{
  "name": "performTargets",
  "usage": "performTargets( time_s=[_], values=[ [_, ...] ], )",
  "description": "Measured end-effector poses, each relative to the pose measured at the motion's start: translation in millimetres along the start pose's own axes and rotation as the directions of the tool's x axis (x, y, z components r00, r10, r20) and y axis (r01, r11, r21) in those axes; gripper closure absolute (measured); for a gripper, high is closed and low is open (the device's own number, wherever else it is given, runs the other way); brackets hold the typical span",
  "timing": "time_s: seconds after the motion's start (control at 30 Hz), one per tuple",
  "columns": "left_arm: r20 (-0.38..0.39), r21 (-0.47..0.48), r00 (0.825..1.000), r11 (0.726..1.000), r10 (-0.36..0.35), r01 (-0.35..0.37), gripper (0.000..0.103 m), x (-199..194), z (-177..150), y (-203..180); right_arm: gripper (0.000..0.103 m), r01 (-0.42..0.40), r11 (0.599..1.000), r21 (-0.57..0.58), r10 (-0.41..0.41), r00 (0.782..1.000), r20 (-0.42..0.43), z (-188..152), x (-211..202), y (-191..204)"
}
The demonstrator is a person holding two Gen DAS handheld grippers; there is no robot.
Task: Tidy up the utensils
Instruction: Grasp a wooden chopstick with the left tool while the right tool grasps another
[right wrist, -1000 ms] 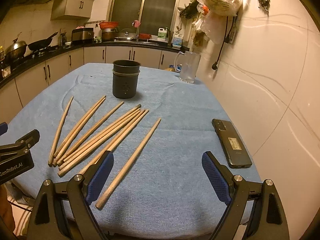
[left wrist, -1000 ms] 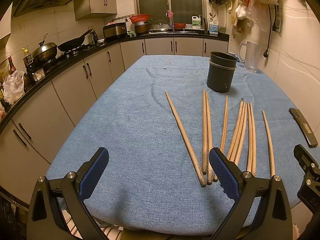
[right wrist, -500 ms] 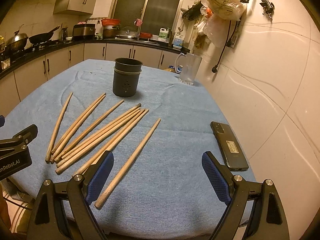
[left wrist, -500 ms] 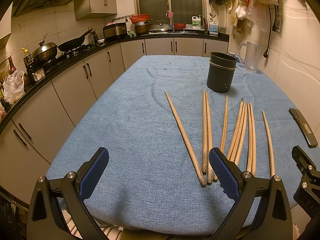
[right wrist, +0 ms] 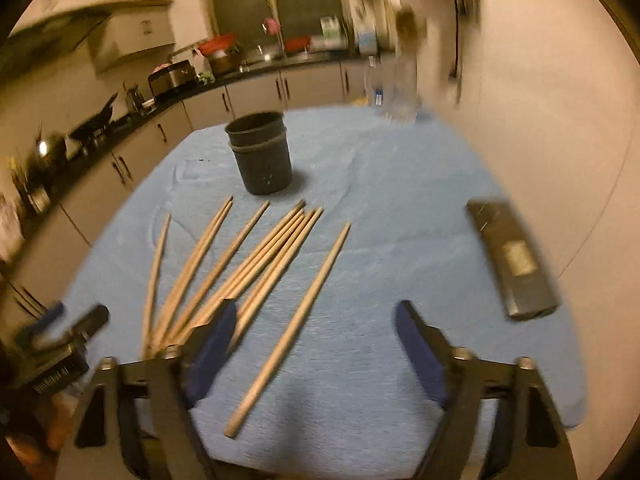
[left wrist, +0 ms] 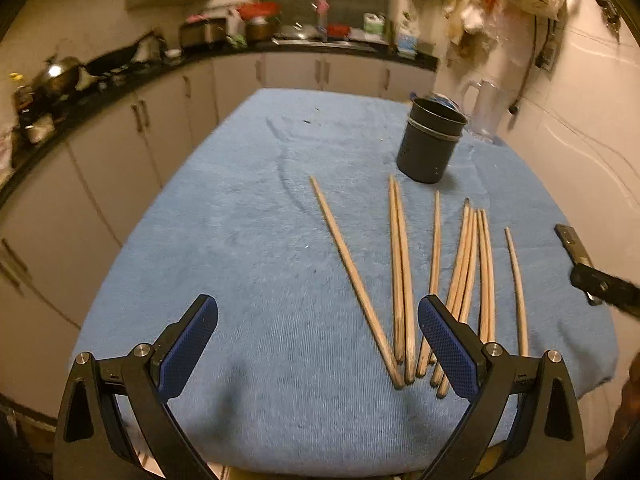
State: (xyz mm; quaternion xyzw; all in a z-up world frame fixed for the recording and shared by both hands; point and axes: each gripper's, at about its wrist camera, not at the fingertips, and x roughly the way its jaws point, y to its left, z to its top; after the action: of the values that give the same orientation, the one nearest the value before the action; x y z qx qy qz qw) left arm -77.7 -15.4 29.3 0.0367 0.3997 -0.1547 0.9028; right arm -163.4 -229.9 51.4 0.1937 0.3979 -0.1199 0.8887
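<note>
we are lining up on the chopsticks point(right wrist: 256, 264), which are lying fanned on the blue cloth point(right wrist: 392, 240) just short of the dark holder point(right wrist: 260, 156). the right gripper point(right wrist: 312, 344) is narrowing its jaws, nothing pressed between them yet; the lone stick point(right wrist: 296, 320) is lying in the gap. the left gripper point(left wrist: 316, 344) is standing wide and empty beside the fan's near ends. to do this well, we judge, we are squaring the pads across that lone stick near its thick end, closing only once centred, and keeping clear of the phone point(right wrist: 512, 260).
</note>
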Motion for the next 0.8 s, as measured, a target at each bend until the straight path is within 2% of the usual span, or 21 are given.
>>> performTargets(
  time_s=[0.1, 0.2, 0.23, 0.27, 0.3, 0.33, 0.43, 0.53, 0.7, 0.77, 0.8],
  values=[
    [-0.056, 0.023, 0.998, 0.999, -0.037, 0.038, 0.003, 12.0, 20.2, 4.8, 0.056, -0.057, 0.993, 0.101, 0.069, 0.99, -0.121, 22.6, 25.1, -18.4],
    [-0.101, 0.009, 0.992, 0.997, -0.077, 0.078, 0.006, 21.0, 37.3, 10.5, 0.068, -0.06, 0.986, 0.155, 0.09, 0.977, -0.194, 41.5, 50.7, -28.9],
    [-0.118, 0.007, 0.99, 0.997, -0.081, 0.082, 0.009, 24.7, 42.5, 11.9, 0.068, -0.049, 0.983, 0.178, 0.086, 0.974, -0.21, 47.2, 58.8, -32.7],
    [-0.138, 0.0, 0.987, 0.997, -0.079, 0.079, 0.017, 30.3, 48.7, 13.4, 0.07, -0.039, 0.981, 0.189, 0.082, 0.971, -0.225, 52.8, 67.5, -34.3],
    [-0.156, -0.005, 0.984, 0.997, -0.082, 0.083, 0.022, 34.8, 52.7, 13.9, 0.078, -0.033, 0.981, 0.192, 0.079, 0.968, -0.237, 56.7, 73.7, -35.9],
    [-0.18, -0.009, 0.979, 0.996, -0.092, 0.092, 0.028, 40.6, 57.8, 14.3, 0.079, -0.021, 0.981, 0.193, 0.069, 0.966, -0.249, 60.9, 80.6, -37.2],
    [-0.236, -0.03, 0.964, 0.993, -0.121, 0.117, 0.029, 56.4, 69.2, 16.9, 0.079, 0.026, 0.978, 0.206, 0.036, 0.957, -0.289, 69.6, 101.8, -40.6],
    [-0.283, -0.047, 0.951, 0.992, -0.129, 0.121, 0.049, 70.9, 77.0, 17.6, 0.079, 0.055, 0.981, 0.185, 0.005, 0.952, -0.307, 74.9, 113.4, -40.1],
    [-0.355, -0.08, 0.922, 0.988, -0.156, 0.136, 0.052, 100.0, 89.5, 15.9, 0.079, 0.064, 0.985, 0.159, -0.007, 0.941, -0.337, 77.5, 128.1, -30.0],
    [-0.377, -0.084, 0.915, 0.989, -0.145, 0.121, 0.063, 110.4, 93.7, 13.4, 0.079, 0.069, 0.987, 0.142, -0.014, 0.935, -0.355, 76.3, 133.0, -25.3],
    [-0.386, -0.082, 0.911, 0.989, -0.144, 0.121, 0.065, 114.4, 95.0, 11.8, 0.079, 0.076, 0.989, 0.127, -0.026, 0.934, -0.356, 76.4, 134.7, -22.3]
  ],
)
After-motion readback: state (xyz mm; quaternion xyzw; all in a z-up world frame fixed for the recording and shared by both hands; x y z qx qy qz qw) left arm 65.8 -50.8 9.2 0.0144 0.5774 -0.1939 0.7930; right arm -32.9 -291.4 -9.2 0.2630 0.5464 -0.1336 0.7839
